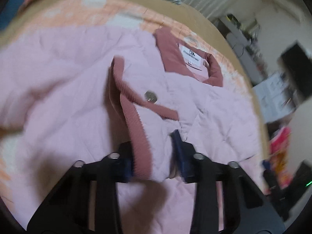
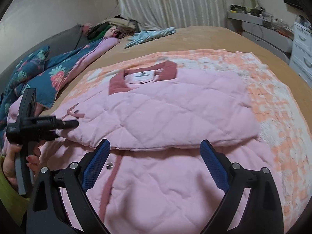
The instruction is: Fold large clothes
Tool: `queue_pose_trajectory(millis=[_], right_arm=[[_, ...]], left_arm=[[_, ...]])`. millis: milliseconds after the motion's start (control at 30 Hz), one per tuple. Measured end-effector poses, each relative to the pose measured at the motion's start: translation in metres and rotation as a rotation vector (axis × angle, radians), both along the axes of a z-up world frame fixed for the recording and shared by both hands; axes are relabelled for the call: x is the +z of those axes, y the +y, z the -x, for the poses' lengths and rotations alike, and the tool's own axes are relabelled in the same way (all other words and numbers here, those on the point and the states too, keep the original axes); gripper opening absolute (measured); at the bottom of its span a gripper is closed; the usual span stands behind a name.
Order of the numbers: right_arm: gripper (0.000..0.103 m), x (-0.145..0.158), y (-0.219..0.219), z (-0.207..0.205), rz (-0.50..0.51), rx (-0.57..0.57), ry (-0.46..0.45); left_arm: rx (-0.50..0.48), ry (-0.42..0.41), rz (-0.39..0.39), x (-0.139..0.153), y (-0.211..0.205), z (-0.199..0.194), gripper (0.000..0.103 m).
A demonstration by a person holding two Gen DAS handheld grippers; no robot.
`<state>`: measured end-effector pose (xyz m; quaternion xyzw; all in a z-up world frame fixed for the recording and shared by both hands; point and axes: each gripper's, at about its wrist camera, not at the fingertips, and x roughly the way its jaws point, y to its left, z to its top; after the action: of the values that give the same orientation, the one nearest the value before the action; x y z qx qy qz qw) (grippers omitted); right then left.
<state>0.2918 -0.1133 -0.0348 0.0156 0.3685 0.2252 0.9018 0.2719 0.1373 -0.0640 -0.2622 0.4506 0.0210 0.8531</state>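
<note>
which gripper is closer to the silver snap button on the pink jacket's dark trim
Left. The left gripper is shut on the pink jacket, its fingers clamping the ribbed trim just below the snap button. The right gripper is open, apart from that trim, empty.

A home bedroom: bed (image 2: pixel 204 37), curtains (image 2: pixel 169 2), drawers (image 2: pixel 302 48).

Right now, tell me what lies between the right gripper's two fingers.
Only the pink quilted jacket: its dark-pink placket and a snap button lie between the open right gripper fingers, ungripped, in the right wrist view.
</note>
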Motion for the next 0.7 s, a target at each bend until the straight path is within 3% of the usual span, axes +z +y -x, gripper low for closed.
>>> queue_pose_trajectory(millis=[133, 233, 500, 700], right_arm=[[0.093, 0.002, -0.017, -0.003, 0.005, -0.044, -0.005], [0.093, 0.007, -0.028, -0.012, -0.002, -0.078, -0.005], [0.095, 0.004, -0.022, -0.047, 0.045, -0.105, 0.035], [0.095, -0.017, 0.001, -0.072, 0.106, -0.067, 0.093]], left_arm=[[-0.012, -0.116, -0.087, 0.04, 0.001, 0.009, 0.017], [-0.006, -0.137, -0.126, 0.053, 0.01, 0.011, 0.017], [0.032, 0.004, -0.133, 0.004, 0.033, 0.003, 0.014], [0.018, 0.027, -0.161, -0.009, 0.032, 0.003, 0.018]])
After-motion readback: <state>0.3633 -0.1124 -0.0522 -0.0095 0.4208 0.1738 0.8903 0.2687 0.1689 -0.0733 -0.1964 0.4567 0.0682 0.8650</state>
